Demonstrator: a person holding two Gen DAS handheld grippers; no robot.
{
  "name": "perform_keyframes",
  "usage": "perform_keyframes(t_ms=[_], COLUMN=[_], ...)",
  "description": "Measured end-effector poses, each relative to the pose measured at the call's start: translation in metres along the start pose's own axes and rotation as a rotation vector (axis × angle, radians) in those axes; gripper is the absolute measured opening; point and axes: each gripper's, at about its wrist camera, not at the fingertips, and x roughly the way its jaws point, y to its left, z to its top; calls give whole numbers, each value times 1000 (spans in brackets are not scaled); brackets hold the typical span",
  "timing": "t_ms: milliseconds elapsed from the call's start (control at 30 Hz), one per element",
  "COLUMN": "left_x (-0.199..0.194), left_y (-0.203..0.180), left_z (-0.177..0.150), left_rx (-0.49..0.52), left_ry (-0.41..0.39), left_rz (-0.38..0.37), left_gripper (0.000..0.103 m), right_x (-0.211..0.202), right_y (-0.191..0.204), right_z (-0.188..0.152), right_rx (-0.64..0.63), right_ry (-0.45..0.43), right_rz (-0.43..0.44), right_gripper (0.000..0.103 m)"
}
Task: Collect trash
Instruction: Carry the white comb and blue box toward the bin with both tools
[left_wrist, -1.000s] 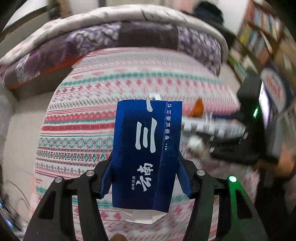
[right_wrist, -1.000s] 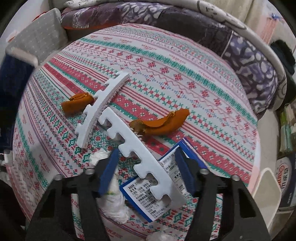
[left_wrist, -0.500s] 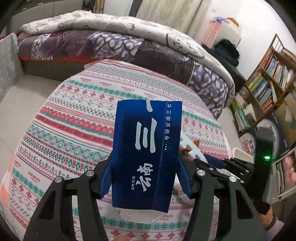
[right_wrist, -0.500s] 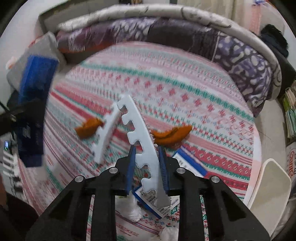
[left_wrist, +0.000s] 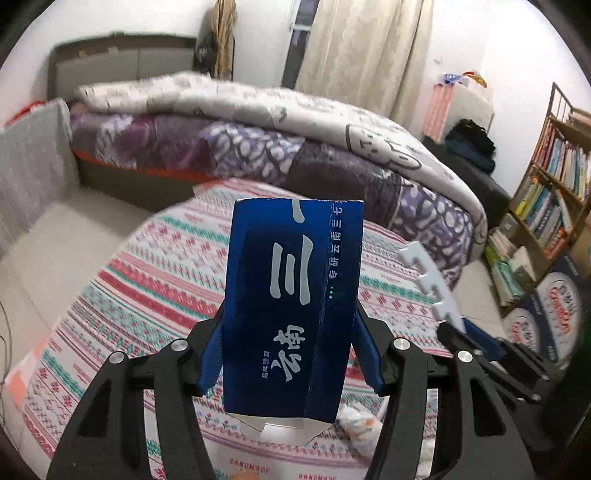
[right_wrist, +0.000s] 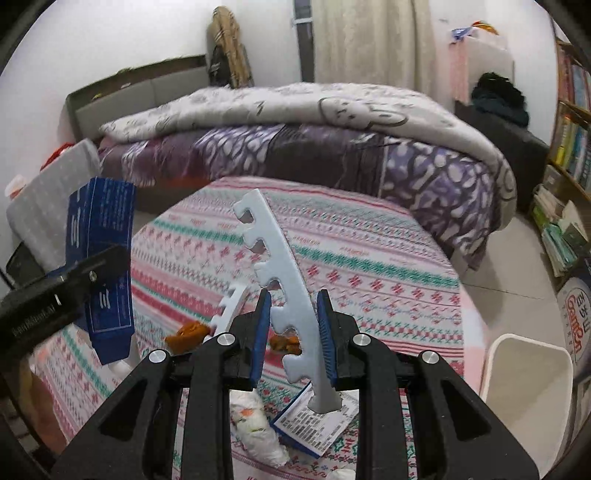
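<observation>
The left gripper (left_wrist: 288, 354) clamps a tall dark-blue cardboard carton (left_wrist: 291, 302) above the patterned tablecloth (right_wrist: 369, 258). The right gripper (right_wrist: 293, 328) pinches a white notched foam strip (right_wrist: 280, 280), lifted upright. Each should carry level to the white plastic bin (right_wrist: 524, 373) before releasing.

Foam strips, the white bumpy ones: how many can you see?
2. One foam strip is pinched upright in the right gripper. The other strip lies on the patterned cloth behind the gripper's left finger, mostly hidden. More may be hidden.
</observation>
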Motion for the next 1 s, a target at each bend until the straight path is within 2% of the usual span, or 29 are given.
perform_keyframes(t_ms=[167,333,1000], left_x=[1,3,-2], left_y=[-17,-32,-101], left_z=[-4,-7,-25], left_rx=[13,33,140], left_ry=[-34,-42,-25], left_rz=[37,44,-29], left_gripper=[59,59,60], right_x=[-10,-17,-59], right_y=[-14,-28,-96], right_z=[1,1,-5], right_rx=[47,74,184], right_ry=[-35,-49,-87], right_rz=[-47,-89,-177], right_gripper=[24,24,25])
